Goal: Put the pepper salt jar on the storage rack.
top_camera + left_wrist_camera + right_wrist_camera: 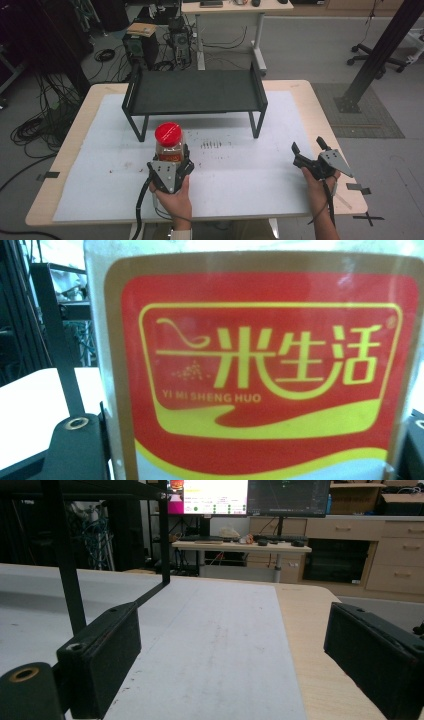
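Red-lidded jar (168,142) (label reading "YI MI SHENG HUO") stands on the white mat (240,165) at 6 o'clock from the black shelf rack (194,92), clamped by the left gripper (172,162). Right gripper (311,150), at 3 o'clock from the jar, is agape and holds nothing.

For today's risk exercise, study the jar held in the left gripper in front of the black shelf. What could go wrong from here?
1. The jar is smooth plastic, and the left gripper clamps it low on the body, so it may tip or slip when lifted.
2. The shelf stands just behind the jar; a lift that is too low could knock the red lid against its front edge.
3. The right gripper rests open and far off, so it probably could not steady the jar.
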